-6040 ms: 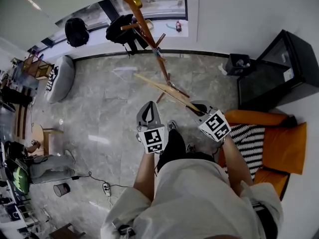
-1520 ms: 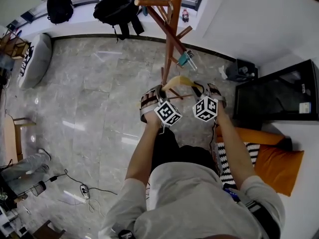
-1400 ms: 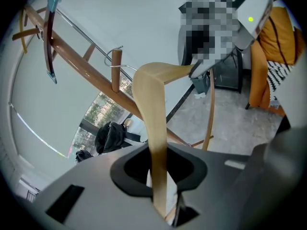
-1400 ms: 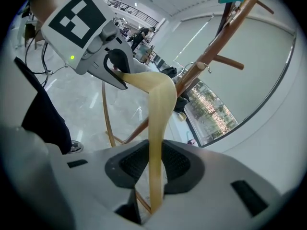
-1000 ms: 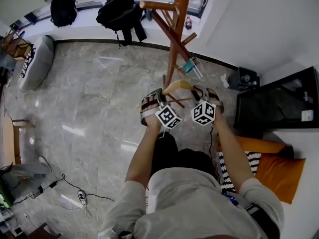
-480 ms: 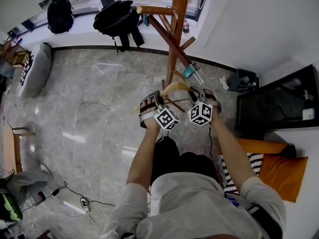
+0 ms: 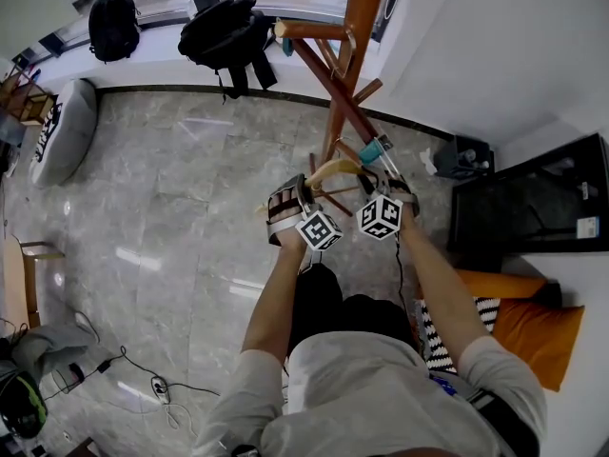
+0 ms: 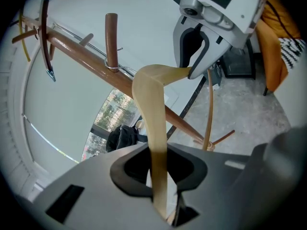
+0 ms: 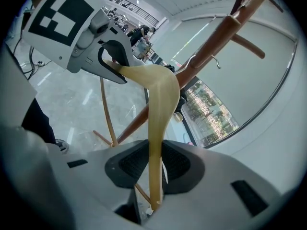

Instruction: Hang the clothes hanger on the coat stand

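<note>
A pale wooden clothes hanger (image 7: 333, 170) is held up between both grippers beside the brown coat stand (image 7: 364, 12). My left gripper (image 8: 158, 178) is shut on one arm of the hanger (image 8: 149, 109), and the right gripper (image 8: 192, 70) shows beyond, clamped on the other end. My right gripper (image 9: 154, 174) is shut on its arm of the hanger (image 9: 160, 104), with the left gripper (image 9: 114, 63) at the far tip. A thin metal hook (image 8: 113, 67) curls at the foot of a peg (image 8: 111, 37) on the slanted pole (image 9: 211, 49). In the head view, left gripper (image 7: 302, 188) and right gripper (image 7: 395, 187) sit just below a branch.
A black backpack (image 7: 225, 34) and a second one (image 7: 110, 25) rest by the window. A grey cushion (image 7: 59, 129) lies on the marble floor. A black cabinet (image 7: 533, 198), a small bin (image 7: 466, 150) and an orange chair (image 7: 519, 317) stand at the right.
Both grippers have edged the hanger closer to the stand's branch and slightly down. Six seconds ago only the right gripper held it, well away from the stand.
</note>
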Motion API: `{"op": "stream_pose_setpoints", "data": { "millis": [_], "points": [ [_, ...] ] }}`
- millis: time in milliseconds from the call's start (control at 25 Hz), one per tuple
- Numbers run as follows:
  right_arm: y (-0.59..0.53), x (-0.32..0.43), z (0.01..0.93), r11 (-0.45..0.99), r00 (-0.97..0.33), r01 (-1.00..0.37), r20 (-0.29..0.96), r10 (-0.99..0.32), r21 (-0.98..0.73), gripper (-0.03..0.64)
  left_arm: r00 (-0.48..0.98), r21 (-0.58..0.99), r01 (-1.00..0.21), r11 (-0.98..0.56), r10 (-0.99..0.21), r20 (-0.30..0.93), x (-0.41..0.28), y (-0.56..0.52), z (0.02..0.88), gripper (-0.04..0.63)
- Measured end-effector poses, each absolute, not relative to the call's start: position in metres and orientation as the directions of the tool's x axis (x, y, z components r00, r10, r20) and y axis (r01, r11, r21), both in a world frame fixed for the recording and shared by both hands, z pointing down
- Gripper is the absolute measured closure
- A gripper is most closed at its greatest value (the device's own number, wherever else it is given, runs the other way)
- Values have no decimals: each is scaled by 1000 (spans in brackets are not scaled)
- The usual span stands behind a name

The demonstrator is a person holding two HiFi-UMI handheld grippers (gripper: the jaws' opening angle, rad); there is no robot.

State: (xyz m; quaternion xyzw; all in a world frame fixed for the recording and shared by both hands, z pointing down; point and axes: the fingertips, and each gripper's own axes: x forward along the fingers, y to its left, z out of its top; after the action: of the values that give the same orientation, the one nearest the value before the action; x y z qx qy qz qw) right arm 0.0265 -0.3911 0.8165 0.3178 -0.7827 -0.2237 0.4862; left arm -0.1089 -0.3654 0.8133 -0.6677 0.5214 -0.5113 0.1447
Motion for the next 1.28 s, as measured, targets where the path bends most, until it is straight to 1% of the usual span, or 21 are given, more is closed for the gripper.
{"op": "stream_pose_setpoints", "data": {
  "millis": [200, 520, 760, 880, 1040, 1160, 1280],
  "points": [
    [-397, 20, 818, 695, -319, -262, 619, -717, 670, 538, -71, -753, -537, -380, -869, 489, -114, -369, 815, 520],
    [-397, 15, 826, 723, -301, -222, 659, -689, 655, 537, -76, -744, -506, -437, -836, 543, -117, -368, 834, 518],
    [-401, 10, 832, 725, -278, -248, 670, -688, 642, 534, -73, -758, -490, -431, -846, 528, -122, -372, 831, 518],
    [-405, 9, 831, 724, -269, -292, 672, -690, 625, 517, -27, -732, -514, -447, -845, 535, -117, -374, 832, 518],
    [-408, 8, 817, 720, -279, -366, 669, -689, 589, 468, 41, -697, -523, -490, -832, 553, -109, -372, 829, 452],
    [-405, 10, 804, 713, -286, -395, 660, -695, 579, 455, 54, -683, -530, -503, -824, 564, -108, -368, 826, 418],
    [-400, 16, 792, 699, -285, -409, 646, -708, 586, 448, 53, -685, -527, -503, -824, 564, -110, -364, 816, 411]
  ]
}}
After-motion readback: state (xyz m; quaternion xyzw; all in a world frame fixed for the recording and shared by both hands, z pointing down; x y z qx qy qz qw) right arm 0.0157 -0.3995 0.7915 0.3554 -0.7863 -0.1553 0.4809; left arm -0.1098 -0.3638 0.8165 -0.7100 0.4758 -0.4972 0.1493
